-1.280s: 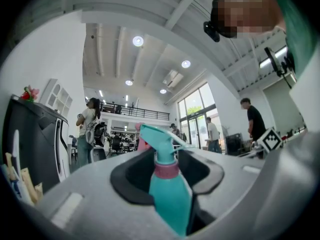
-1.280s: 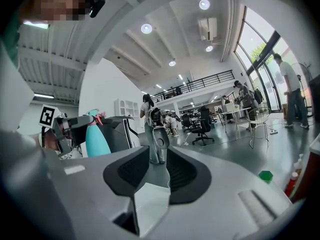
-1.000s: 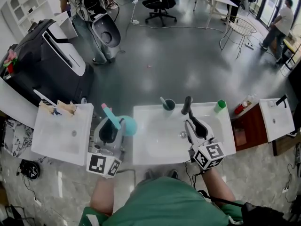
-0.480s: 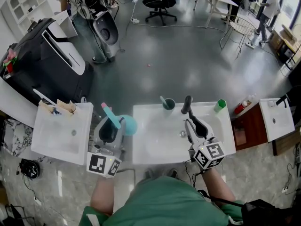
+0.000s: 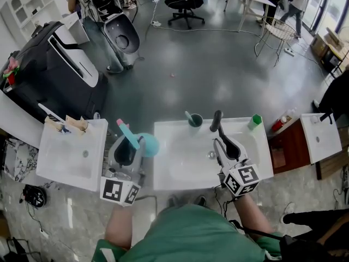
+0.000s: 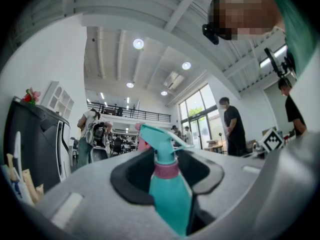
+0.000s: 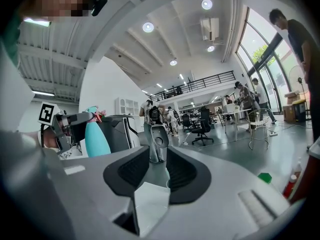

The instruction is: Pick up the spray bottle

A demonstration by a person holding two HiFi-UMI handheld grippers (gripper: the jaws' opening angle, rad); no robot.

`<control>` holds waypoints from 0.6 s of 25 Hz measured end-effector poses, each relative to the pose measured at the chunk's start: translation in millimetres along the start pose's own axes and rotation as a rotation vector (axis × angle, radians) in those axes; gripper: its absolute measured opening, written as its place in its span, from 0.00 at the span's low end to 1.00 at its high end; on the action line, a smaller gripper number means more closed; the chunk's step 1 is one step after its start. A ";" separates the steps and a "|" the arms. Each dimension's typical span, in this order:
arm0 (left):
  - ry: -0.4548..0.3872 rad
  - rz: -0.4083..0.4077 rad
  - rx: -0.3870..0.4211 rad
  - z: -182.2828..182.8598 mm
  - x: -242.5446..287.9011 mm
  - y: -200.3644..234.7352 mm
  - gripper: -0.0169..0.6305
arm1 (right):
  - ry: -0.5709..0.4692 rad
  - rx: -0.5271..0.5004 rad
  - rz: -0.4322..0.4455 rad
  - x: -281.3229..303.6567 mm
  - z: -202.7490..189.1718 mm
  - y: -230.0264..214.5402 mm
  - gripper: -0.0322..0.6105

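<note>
The spray bottle is teal with a pink collar and a long teal trigger head. My left gripper is shut on it, holding it upright in the gap between two white sinks, left of the middle basin. In the left gripper view the bottle fills the space between the black pads. From the right gripper view the same bottle shows at the left. My right gripper hovers level over the middle basin, open, with nothing between its fingers.
The middle white basin has a black faucet, a dark cup with a toothbrush and a green bottle along its back. A red bottle stands on a brown stand. More sinks flank it.
Both grippers and the spray bottle stay where they were. Only people in the far background have walked.
</note>
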State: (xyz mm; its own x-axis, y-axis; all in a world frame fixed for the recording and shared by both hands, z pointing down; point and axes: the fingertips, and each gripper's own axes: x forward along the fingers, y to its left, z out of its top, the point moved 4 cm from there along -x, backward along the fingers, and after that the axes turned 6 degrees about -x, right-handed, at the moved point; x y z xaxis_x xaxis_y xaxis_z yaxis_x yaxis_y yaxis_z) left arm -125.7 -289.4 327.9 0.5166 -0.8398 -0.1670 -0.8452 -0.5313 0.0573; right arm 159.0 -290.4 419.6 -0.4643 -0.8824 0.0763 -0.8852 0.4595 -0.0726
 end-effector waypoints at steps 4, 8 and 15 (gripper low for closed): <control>-0.004 0.007 -0.001 -1.8 -0.6 1.1 0.25 | -0.020 0.003 0.014 -0.5 -0.5 0.7 0.22; -0.007 0.010 -0.002 -2.3 -0.2 0.5 0.25 | -0.018 -0.003 0.023 -1.1 -1.7 0.5 0.22; -0.004 0.012 -0.003 0.1 -1.1 -1.6 0.25 | -0.010 -0.008 0.029 -3.5 -0.2 1.3 0.22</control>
State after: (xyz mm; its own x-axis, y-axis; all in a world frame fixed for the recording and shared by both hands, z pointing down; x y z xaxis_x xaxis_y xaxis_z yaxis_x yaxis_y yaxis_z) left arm -124.9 -287.6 327.9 0.5055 -0.8459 -0.1700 -0.8512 -0.5212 0.0626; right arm 159.5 -286.6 419.4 -0.4896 -0.8696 0.0643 -0.8715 0.4857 -0.0671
